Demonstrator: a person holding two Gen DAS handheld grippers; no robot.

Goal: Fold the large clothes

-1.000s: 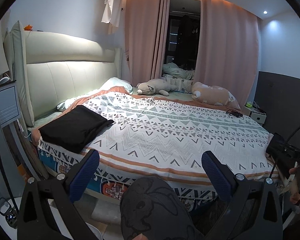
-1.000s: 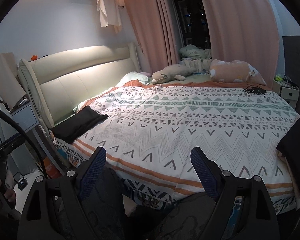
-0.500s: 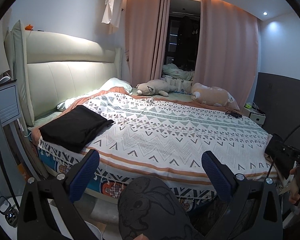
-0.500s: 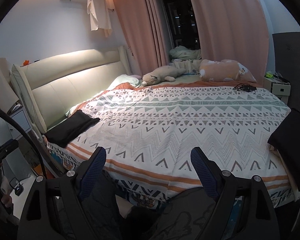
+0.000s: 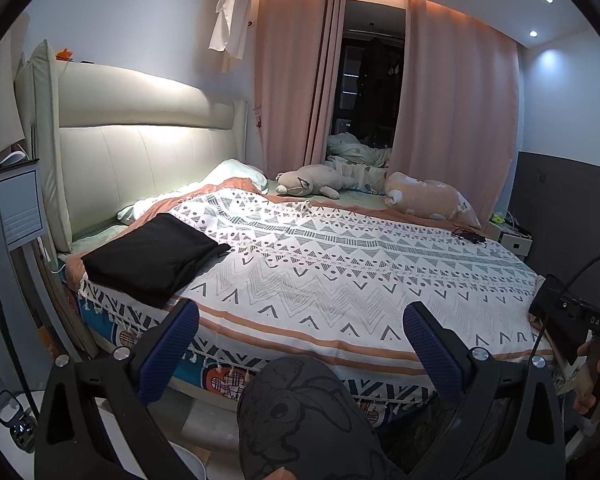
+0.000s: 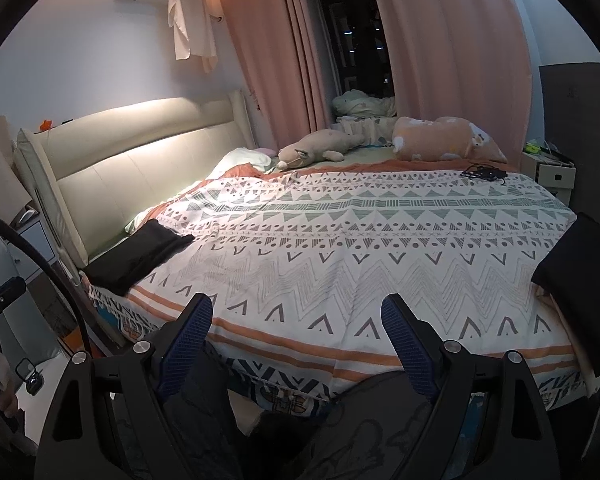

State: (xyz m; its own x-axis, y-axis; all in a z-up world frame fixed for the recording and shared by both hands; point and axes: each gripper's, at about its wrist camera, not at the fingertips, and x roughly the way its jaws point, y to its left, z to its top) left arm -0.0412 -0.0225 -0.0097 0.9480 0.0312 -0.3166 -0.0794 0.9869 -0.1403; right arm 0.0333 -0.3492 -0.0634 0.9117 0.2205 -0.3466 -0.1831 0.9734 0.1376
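Observation:
A folded black garment (image 5: 152, 256) lies on the near left corner of the patterned bed cover (image 5: 340, 272), by the headboard; it also shows in the right wrist view (image 6: 136, 256). A second black garment (image 6: 580, 280) lies at the bed's right edge. My left gripper (image 5: 300, 320) is open and empty, held off the bed's near side. My right gripper (image 6: 296, 312) is open and empty, also short of the bed's near edge. Neither touches any cloth.
Two plush toys (image 5: 316, 180) (image 5: 428, 200) lie at the far side of the bed, with a black cable (image 5: 468, 236) near them. A padded headboard (image 5: 140, 160) stands on the left. The person's knee (image 5: 300, 408) is below the left gripper. Pink curtains (image 5: 452, 120) hang behind.
The right wrist view has swung right, bringing the black garment at the bed's right edge further into view. The left gripper has barely moved. Both stay open.

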